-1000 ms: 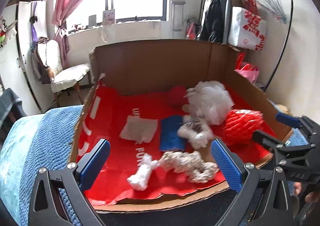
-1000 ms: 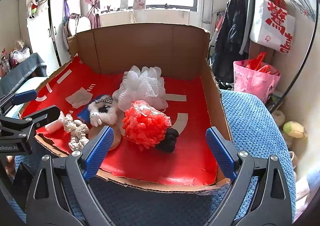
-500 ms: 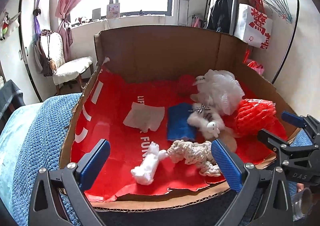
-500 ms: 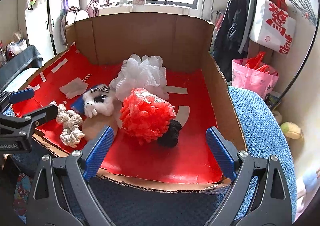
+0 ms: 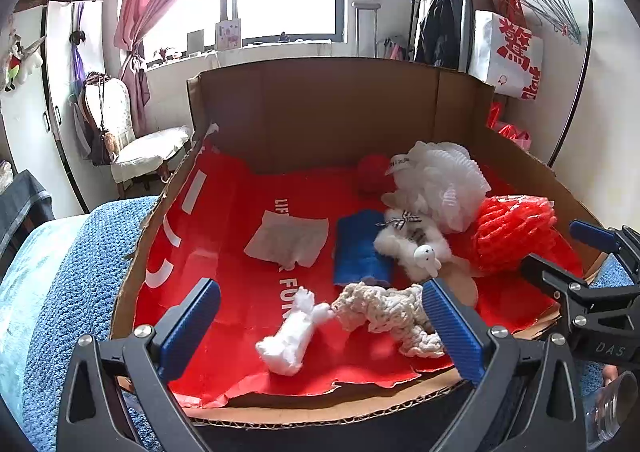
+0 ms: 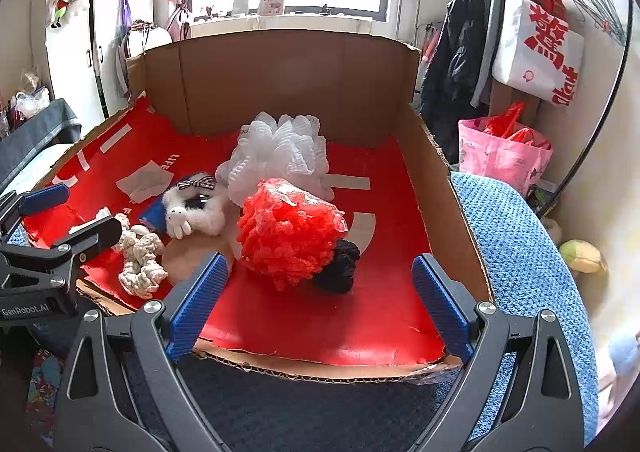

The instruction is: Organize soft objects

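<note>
An open cardboard box [image 5: 344, 104] with a red floor holds the soft things. In the left wrist view a cream knotted rope toy [image 5: 384, 312] lies near the front edge, with a white fluffy piece [image 5: 290, 336] at its left end. Behind them lie a blue cloth [image 5: 360, 248], a white cloth [image 5: 290, 238], a white bunny plush [image 5: 416, 248], a white mesh puff [image 5: 440, 180], a red mesh puff [image 5: 512, 232] and a small red ball [image 5: 372, 172]. My left gripper [image 5: 320, 328] is open just before the box's front edge. My right gripper [image 6: 316, 300] is open before the red puff [image 6: 290, 232] and a black bundle [image 6: 338, 266].
The box rests on a blue knitted blanket [image 6: 520, 232]. A clothes rack with a white bag [image 6: 540, 48] and a pink bag [image 6: 504, 156] stand to the right. A chair [image 5: 148, 148] stands at the left by the window. The box's front lip is torn and low.
Both grippers have moved a little closer to the box and tilted down, so the box fills more of each view. The soft things have not moved.
</note>
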`<state>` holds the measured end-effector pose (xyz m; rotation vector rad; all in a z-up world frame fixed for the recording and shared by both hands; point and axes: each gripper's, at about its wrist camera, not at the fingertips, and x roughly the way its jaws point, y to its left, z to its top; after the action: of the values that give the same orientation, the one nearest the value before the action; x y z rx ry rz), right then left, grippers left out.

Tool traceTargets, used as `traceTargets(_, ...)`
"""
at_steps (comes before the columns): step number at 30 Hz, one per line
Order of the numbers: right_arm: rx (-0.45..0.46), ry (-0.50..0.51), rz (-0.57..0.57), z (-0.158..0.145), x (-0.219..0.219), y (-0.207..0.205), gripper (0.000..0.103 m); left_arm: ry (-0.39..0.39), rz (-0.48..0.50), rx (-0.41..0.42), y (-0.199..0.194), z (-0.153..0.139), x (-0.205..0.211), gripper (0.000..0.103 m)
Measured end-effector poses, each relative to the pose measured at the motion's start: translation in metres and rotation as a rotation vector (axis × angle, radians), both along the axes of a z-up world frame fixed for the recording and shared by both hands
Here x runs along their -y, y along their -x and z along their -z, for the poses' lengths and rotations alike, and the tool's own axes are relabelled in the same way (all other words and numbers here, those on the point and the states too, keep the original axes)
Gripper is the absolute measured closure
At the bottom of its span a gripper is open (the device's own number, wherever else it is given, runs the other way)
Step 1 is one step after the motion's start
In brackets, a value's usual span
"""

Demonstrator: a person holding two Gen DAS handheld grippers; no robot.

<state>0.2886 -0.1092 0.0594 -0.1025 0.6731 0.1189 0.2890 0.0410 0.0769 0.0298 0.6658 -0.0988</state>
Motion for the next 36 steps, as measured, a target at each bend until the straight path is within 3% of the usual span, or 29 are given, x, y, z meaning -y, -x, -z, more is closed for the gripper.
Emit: traceTargets(36, 0.013, 0.018, 0.016, 0.0028, -0.0002, -0.0005, 0.008, -0.014, 0.002, 0.007, -0.0008, 0.0019, 0.0021, 0.000)
